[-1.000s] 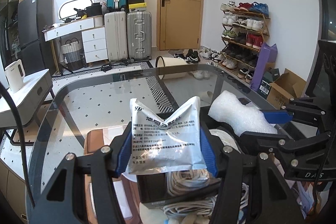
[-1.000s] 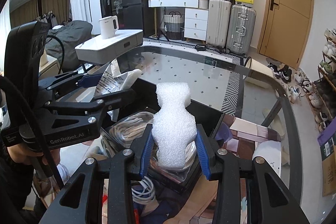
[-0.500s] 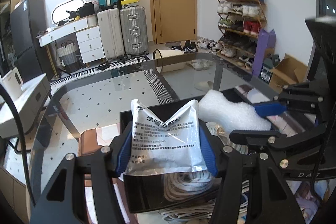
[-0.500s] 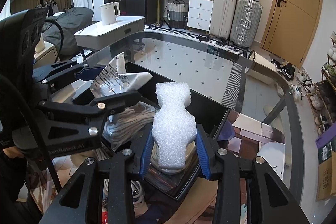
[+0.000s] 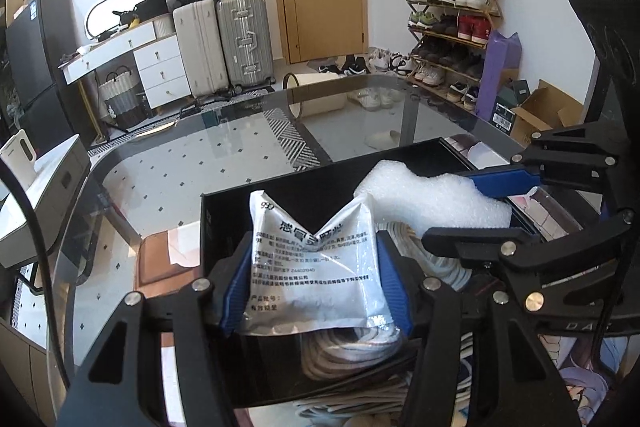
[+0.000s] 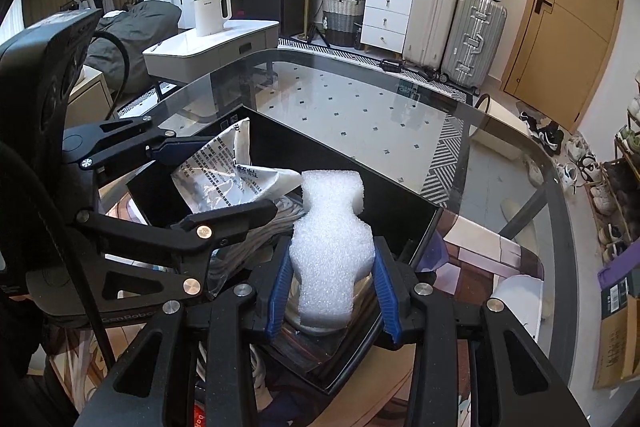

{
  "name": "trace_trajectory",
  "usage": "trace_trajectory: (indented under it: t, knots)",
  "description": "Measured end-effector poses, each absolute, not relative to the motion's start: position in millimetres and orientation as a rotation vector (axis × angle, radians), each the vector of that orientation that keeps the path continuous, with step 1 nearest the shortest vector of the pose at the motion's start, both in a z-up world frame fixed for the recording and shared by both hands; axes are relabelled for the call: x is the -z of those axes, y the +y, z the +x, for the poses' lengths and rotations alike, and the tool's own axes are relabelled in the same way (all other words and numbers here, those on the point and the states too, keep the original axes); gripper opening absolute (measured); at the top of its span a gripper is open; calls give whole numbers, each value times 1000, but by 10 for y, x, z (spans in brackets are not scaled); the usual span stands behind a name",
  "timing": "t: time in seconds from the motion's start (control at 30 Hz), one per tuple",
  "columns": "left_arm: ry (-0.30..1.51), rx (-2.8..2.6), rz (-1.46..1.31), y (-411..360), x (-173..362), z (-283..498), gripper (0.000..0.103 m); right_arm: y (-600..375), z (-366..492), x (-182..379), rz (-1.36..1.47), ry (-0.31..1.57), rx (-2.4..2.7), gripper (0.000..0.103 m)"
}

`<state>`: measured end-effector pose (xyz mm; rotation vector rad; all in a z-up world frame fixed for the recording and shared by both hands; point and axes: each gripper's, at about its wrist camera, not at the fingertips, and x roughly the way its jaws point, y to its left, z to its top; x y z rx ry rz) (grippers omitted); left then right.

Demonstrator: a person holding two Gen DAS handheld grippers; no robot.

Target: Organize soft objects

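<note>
My left gripper is shut on a silver printed pouch and holds it over a black open box on the glass table. My right gripper is shut on a white foam piece, also over the box. In the left wrist view the foam and the right gripper's blue pad show at the right. In the right wrist view the pouch and left gripper show at the left. Coiled white cables lie inside the box under both items.
The glass table stretches ahead past the box. A brown pad lies left of the box and a printed mat to its right. Suitcases, a dresser, a shoe rack and a door stand behind.
Both grippers have lowered toward the box with their items still held. The box's far wall and interior now show more fully around the pouch and the foam.
</note>
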<state>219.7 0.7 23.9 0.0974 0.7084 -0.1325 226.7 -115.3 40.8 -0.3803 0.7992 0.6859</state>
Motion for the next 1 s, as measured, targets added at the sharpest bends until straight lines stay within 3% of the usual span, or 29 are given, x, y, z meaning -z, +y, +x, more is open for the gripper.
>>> trace_trajectory:
  t: [0.5,0.93,1.0]
  knots:
    - [734,141,69,27,-263,2148,60,-1209,2263,-428,-386,779,-715,41]
    - [684,141,13,124,-374,1882,85,-1544,1916,-696,-266,682,-664,84]
    - [671,131,10,141,-410,1819,96,-1601,1831,-727,-243,679,-666,87]
